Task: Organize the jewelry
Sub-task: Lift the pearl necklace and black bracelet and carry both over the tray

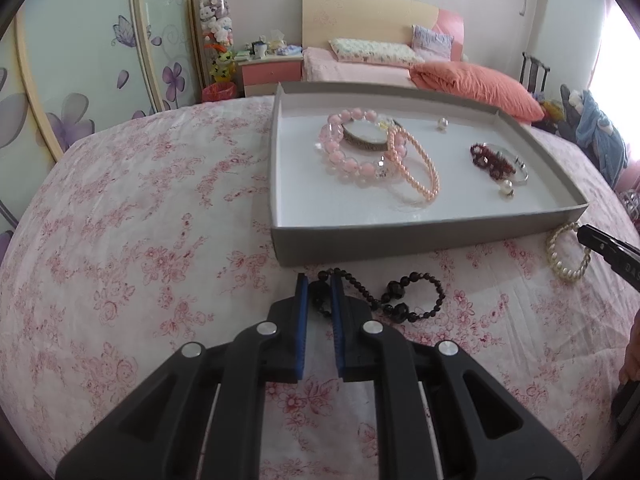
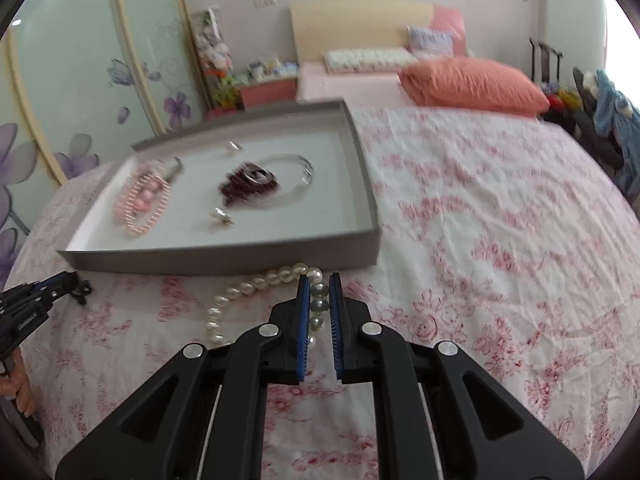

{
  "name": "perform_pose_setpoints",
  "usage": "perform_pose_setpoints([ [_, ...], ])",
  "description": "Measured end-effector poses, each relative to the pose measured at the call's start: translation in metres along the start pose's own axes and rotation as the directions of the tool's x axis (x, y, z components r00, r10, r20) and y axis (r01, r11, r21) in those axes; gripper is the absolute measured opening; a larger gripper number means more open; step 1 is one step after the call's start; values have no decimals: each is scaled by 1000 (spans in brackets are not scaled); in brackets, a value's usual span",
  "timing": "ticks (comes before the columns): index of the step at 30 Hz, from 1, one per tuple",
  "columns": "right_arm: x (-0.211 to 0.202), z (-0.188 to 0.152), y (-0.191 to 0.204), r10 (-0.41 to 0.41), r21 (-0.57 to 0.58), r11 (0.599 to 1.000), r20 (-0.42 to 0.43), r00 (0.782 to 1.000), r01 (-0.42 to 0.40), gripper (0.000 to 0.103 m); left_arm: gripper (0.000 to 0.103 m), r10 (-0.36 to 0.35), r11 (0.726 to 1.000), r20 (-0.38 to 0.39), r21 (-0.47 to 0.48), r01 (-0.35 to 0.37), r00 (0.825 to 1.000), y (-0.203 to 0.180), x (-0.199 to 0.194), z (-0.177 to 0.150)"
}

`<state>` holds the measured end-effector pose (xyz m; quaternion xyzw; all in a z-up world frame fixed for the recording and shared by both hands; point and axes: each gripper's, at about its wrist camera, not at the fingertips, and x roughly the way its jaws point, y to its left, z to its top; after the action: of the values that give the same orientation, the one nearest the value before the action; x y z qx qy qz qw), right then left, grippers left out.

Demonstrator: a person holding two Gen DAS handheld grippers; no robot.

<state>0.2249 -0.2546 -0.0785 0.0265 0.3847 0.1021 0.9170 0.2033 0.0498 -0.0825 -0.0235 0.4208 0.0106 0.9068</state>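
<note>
Left gripper (image 1: 319, 286): one, closed on one black bead bracelet (image 1: 404, 294) lying on the floral bedspread (image 1: 140, 240), just before the tray's near wall.
Right gripper (image 2: 319, 286): one, clamped on one white pearl bracelet (image 2: 256, 284), near the tray's near right corner.
Grey tray (image 1: 420, 240): one, holding:
- one pink large-bead bracelet (image 1: 340, 148)
- one pink pearl bracelet (image 1: 416, 168)
- one dark red bead bracelet (image 1: 490, 160)
- one silver bangle (image 2: 306, 170), clearest from the right wrist view
- two pearl pieces (image 1: 442, 123)

No legible writing.
</note>
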Motion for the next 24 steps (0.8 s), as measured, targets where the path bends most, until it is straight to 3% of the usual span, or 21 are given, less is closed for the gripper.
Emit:
perform_pose_setpoints([
  [5, -31, 8, 10, 69, -12, 998, 116, 991, -68, 11, 12, -55, 998, 81, -11, 56, 995, -1, -27, 2],
  [13, -69, 26, 16, 103, -7, 995, 249, 963, -104, 11, 12, -141, 988, 215, -35, 152, 966, -12, -74, 14],
  [24, -99, 44, 36, 155, -64, 988, 369, 917, -141, 11, 12, -131, 990, 357, -8, 143, 925, -32, -114, 32],
])
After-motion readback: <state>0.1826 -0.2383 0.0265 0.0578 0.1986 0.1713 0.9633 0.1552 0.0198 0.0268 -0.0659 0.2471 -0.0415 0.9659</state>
